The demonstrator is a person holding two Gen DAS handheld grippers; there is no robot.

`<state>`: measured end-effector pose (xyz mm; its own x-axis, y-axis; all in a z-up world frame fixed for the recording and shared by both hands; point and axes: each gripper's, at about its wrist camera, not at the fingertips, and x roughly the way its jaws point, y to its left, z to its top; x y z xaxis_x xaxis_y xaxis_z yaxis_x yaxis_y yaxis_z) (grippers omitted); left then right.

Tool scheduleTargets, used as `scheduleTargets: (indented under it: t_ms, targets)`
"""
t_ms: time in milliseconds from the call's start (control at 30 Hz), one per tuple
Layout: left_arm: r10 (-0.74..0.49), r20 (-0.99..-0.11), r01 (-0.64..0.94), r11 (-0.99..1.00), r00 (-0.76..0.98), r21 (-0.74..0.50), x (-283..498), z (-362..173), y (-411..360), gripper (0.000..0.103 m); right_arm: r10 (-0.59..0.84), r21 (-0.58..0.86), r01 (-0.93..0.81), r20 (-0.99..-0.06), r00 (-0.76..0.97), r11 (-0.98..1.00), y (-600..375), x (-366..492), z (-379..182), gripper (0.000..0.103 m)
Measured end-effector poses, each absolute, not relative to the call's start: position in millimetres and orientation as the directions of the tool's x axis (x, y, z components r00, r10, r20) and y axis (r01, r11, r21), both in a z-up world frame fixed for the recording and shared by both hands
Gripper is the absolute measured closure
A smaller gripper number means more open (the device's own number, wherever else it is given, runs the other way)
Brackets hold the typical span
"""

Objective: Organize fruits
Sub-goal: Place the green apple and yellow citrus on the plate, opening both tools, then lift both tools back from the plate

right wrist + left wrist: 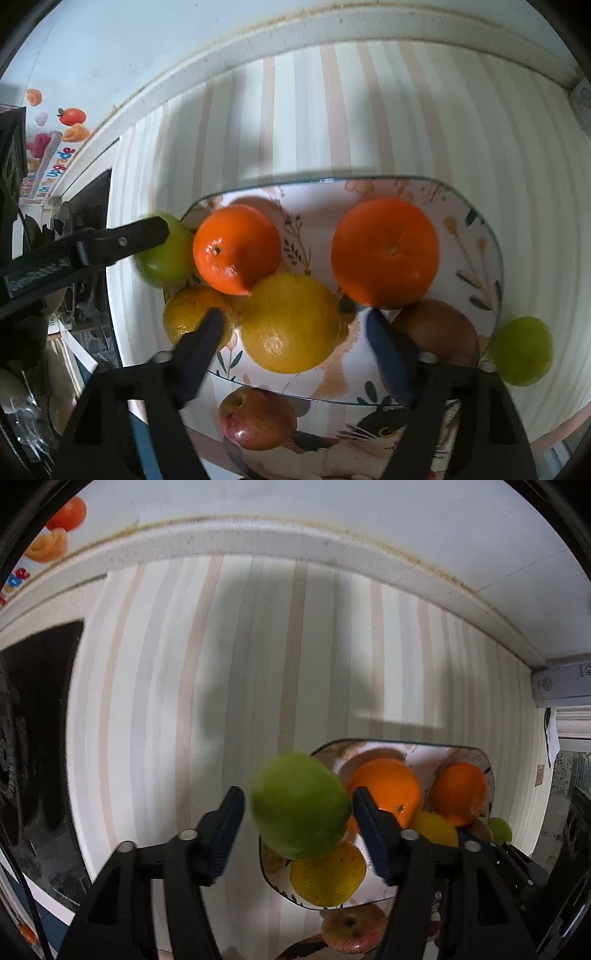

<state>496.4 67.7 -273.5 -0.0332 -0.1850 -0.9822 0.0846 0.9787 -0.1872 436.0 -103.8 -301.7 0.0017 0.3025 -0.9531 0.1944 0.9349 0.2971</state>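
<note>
A patterned plate (476,236) holds two oranges (384,251), (236,249), a large yellow citrus (291,323), a smaller yellow one (188,314) and a brown fruit (439,328). In the left wrist view a green apple (301,805) sits between my left gripper's (297,827) wide-open fingers, blurred, over the plate's (465,753) left edge, not clamped. My right gripper (295,325) is open and empty, straddling the large yellow citrus. The same green apple (166,258) shows beside the left gripper's finger (129,240).
A red apple (256,417) lies on the striped tablecloth (369,110) in front of the plate; it also shows in the left wrist view (351,930). A second green fruit (522,350) lies right of the plate. A wall ledge (258,539) borders the table behind.
</note>
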Motion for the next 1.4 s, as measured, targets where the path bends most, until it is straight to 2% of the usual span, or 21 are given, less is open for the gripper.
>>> scheduleTargets:
  t_ms: [33,100,600,733,1400]
  targets:
    - [-0.184,-0.983,0.084,0.979,-0.023,-0.186,497,-270,68,0.019,0.287,0.283,0.188,-0.958,0.008,0.941,-104,436,-299,0.01]
    - [-0.182,-0.983,0.085,0.98,-0.003,-0.182,496,-263,70,0.013,0.277,0.275,0.18,-0.961,0.014,0.944,-107,435,-292,0.01]
    - [-0.066,-0.988,0.104,0.993,0.14,-0.052,424,-228,80,0.012,0.135,0.143,0.151,-0.989,0.057,0.978,-137,382,-263,0.007]
    - [-0.067,-0.983,0.094,0.994,0.173,-0.051,399,-221,76,0.012,0.095,0.105,0.14,-0.992,0.08,0.985,-138,363,-255,0.007]
    - [-0.051,-0.939,0.094,0.995,0.339,-0.021,301,-155,68,0.012,0.101,0.126,0.096,-0.969,0.224,0.987,-141,280,-175,0.007]
